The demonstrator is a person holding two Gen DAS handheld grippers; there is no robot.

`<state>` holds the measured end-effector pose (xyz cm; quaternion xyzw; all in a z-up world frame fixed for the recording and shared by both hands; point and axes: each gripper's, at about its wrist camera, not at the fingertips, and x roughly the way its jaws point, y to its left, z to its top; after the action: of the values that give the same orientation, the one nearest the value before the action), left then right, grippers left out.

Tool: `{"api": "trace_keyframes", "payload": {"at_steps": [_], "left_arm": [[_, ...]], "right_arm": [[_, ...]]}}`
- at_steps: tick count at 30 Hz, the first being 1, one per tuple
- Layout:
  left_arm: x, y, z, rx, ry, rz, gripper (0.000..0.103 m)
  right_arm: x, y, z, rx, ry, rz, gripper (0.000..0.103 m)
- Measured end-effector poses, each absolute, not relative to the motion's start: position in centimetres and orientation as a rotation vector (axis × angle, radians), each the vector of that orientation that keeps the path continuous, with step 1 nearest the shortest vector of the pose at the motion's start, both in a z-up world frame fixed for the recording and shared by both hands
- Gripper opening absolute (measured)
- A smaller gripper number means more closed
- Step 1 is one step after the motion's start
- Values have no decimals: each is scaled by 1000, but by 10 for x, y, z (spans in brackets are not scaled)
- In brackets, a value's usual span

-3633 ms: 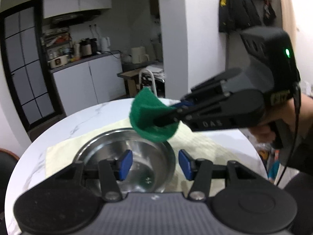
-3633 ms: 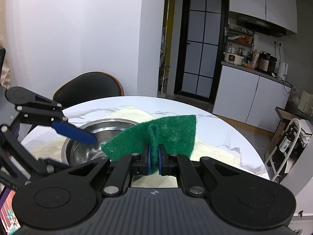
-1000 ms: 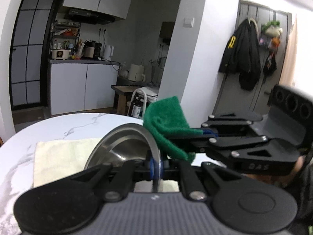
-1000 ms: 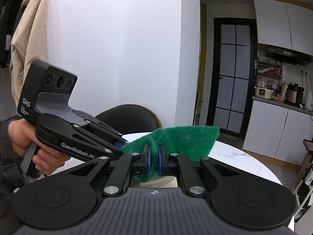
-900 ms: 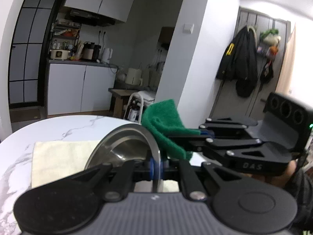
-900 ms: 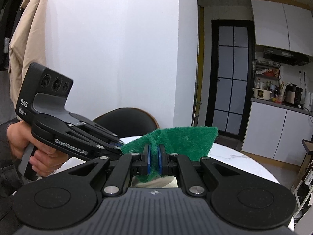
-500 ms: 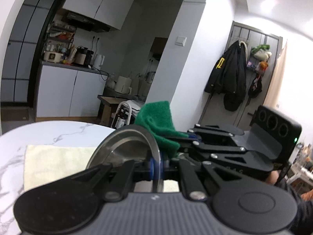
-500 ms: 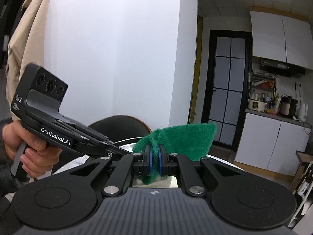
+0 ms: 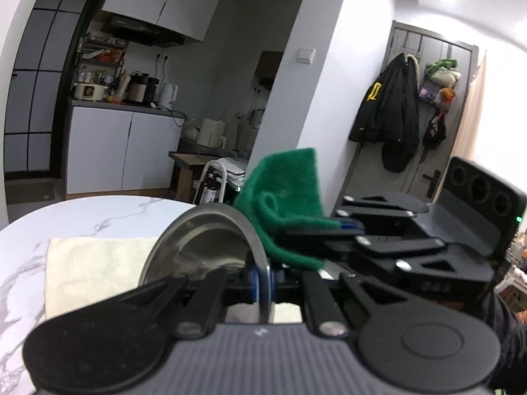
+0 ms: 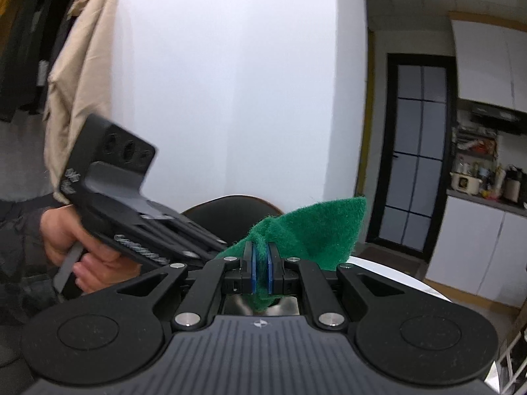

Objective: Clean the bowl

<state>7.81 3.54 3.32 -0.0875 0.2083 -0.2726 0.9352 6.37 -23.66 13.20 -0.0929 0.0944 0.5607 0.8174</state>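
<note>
Lifted off the surface point(image 9: 98, 210) since earlier, the bowl point(image 9: 204, 247) stands on edge, its rim clamped by the left gripper point(image 9: 262, 278) fingers, while only the right wrist view shows the right gripper point(image 10: 260, 271) fingers pinching the green scouring pad point(image 10: 313, 230) tightly.

Your right view: bowl point(image 10: 283, 304) mostly hidden behind gripper point(image 10: 259, 271) and pad point(image 10: 313, 230); left gripper point(image 10: 217, 247) blurred, label unreadable.

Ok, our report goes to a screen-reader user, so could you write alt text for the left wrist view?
The left tongs clamp the rim of a tilted round stainless steel bowl above a white marble table. The right tongs hold a folded green scouring pad against the bowl's upper edge. A cream cloth lies on the table.
</note>
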Motion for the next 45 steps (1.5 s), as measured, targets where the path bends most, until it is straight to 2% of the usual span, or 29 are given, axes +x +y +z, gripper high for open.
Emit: {"api": "trace_keyframes", "payload": {"at_steps": [9, 22, 36, 45], "left_arm": [[77, 41, 35, -199, 412, -583, 7], [73, 58, 38, -414, 325, -711, 7], [85, 72, 29, -557, 334, -685, 7], [79, 88, 32, -707, 229, -775, 7]], "right_arm": [[71, -245, 133, -194, 213, 1152, 8], [103, -263, 113, -101, 276, 1007, 8], [74, -267, 129, -77, 151, 1104, 8], [89, -274, 120, -67, 214, 1020, 8]]}}
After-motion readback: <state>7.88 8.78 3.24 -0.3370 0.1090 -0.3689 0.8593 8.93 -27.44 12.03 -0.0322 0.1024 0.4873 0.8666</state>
